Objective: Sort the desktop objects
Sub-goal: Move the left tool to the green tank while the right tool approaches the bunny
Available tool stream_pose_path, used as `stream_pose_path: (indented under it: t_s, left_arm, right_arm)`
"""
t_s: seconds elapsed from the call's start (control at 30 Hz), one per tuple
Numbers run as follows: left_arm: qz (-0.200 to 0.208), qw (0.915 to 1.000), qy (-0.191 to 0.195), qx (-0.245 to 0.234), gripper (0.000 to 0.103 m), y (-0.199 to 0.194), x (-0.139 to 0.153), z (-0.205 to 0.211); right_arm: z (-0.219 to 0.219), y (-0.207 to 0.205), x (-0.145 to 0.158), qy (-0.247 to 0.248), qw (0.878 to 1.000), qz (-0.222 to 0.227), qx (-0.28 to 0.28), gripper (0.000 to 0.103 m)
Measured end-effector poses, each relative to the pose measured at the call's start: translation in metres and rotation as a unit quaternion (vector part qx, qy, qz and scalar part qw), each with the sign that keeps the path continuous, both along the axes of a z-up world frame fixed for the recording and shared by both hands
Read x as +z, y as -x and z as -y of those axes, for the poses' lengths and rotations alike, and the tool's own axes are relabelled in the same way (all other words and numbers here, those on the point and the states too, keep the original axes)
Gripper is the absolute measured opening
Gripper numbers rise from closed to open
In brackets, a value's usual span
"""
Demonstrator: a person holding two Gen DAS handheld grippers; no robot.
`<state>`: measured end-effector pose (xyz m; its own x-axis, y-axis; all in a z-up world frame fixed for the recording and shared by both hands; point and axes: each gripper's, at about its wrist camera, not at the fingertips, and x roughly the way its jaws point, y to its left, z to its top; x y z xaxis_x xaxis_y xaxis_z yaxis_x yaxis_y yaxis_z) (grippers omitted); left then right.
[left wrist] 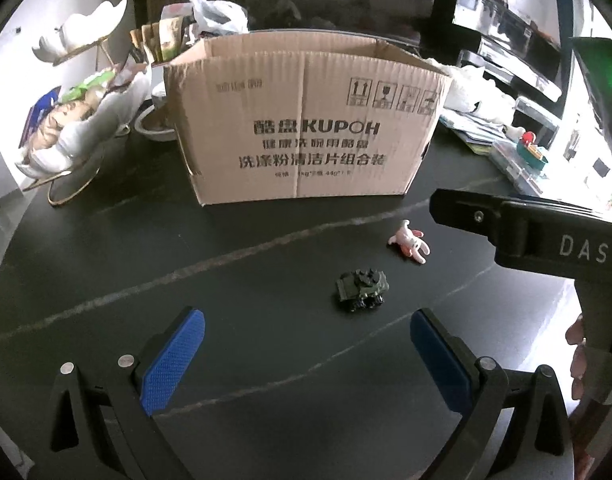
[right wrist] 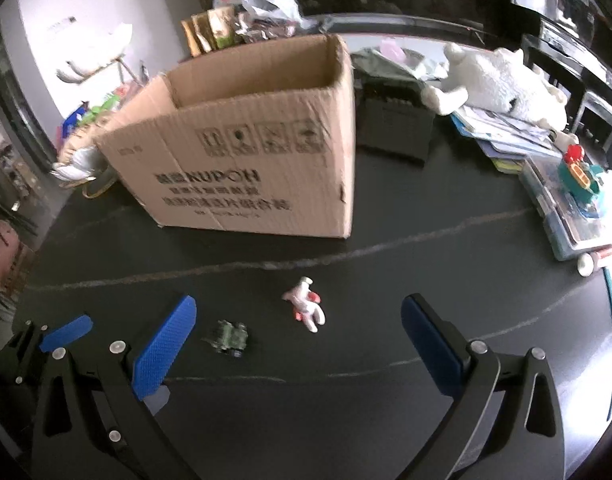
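Both my left gripper (left wrist: 307,356) and right gripper (right wrist: 298,344) hang with jaws wide apart, nothing held. Toy tank (left wrist: 361,289) sits on the bench (left wrist: 266,380) just ahead of my left jaws; pink-white figurine (right wrist: 306,309) lies ahead between my right jaws. Plan: descend straddling the tank squarely (small, could skid). Cardboard box (left wrist: 306,128) beyond reads "KUPOH"; the right tool's body shows "DAS".

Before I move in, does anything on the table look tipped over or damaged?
The small pink-and-white figurine lies on its side beside the green toy tank, which sits upright. The cardboard box has creased, dented walls. Nothing spilled.
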<state>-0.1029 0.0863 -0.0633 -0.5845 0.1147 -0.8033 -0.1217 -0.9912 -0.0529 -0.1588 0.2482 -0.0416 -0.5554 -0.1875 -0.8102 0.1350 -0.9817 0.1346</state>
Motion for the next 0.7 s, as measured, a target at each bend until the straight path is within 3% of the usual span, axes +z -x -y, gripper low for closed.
stream_pose_path:
  t_s: [0.37,0.57,0.7]
  left_arm:
    - [-0.002,0.9997,0.013,-0.020,0.101,0.007,-0.012,-0.018]
    - [-0.002,0.9996,0.006,-0.026,0.101,0.013,-0.017,-0.023]
    - [0.003,0.9993,0.009,-0.036,0.086,0.018,-0.023,-0.028]
  right_arm:
    - [0.000,0.003,-0.018,-0.011,1.000,0.021,0.010,0.101]
    - [0.002,0.005,-0.023,-0.004,0.999,0.025,0.021,0.094]
    - [0.002,0.007,-0.024,-0.006,0.999,0.024,0.022,0.092]
